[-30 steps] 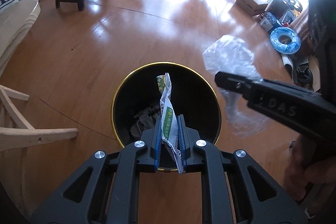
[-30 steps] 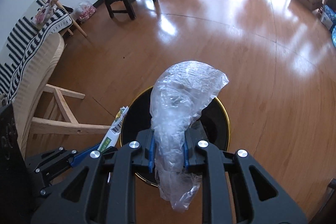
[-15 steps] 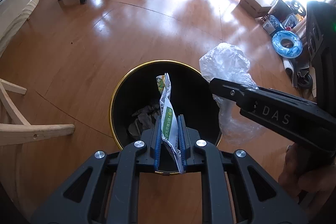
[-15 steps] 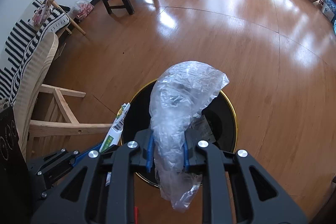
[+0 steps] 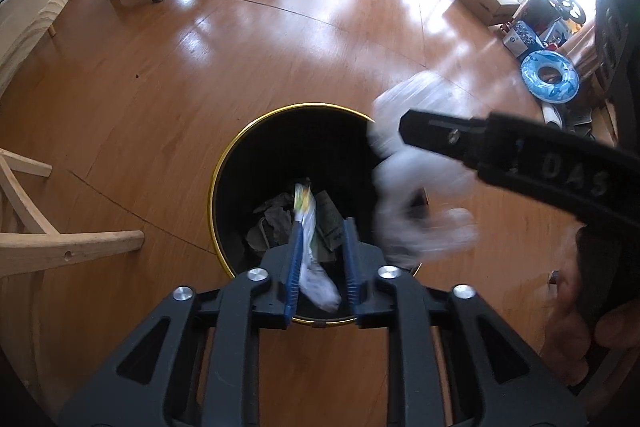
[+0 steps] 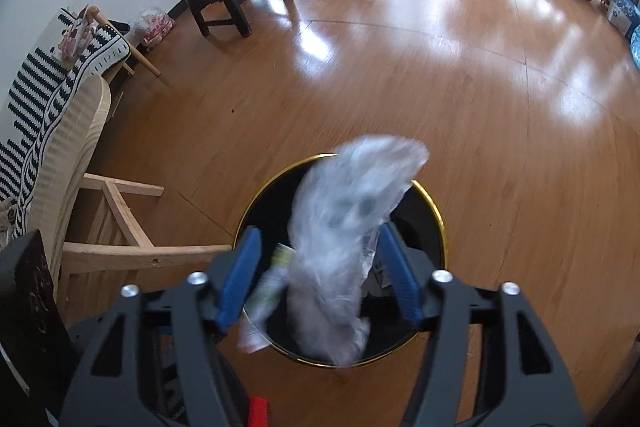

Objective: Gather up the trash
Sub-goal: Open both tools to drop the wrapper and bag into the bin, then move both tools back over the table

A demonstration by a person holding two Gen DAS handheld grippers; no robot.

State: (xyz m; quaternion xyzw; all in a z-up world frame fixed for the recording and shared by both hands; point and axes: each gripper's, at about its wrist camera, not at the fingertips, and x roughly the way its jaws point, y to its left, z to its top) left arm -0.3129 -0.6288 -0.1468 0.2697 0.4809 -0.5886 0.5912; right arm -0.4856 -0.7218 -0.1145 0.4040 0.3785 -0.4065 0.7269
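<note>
Both tongs gape over the bin [image 5: 256, 155] — left tongs [image 5: 320, 259] around a loose wrapper [image 5: 310, 251], right tongs [image 6: 318, 271] around a blurred bag [image 6: 344, 227].

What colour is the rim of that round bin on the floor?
Gold, ringing a black bin; the left wrist view shows it best.

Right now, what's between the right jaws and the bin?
In the right wrist view, the clear plastic bag hangs blurred between the open jaws, over the black bin. The wrapper is beside it.
</note>
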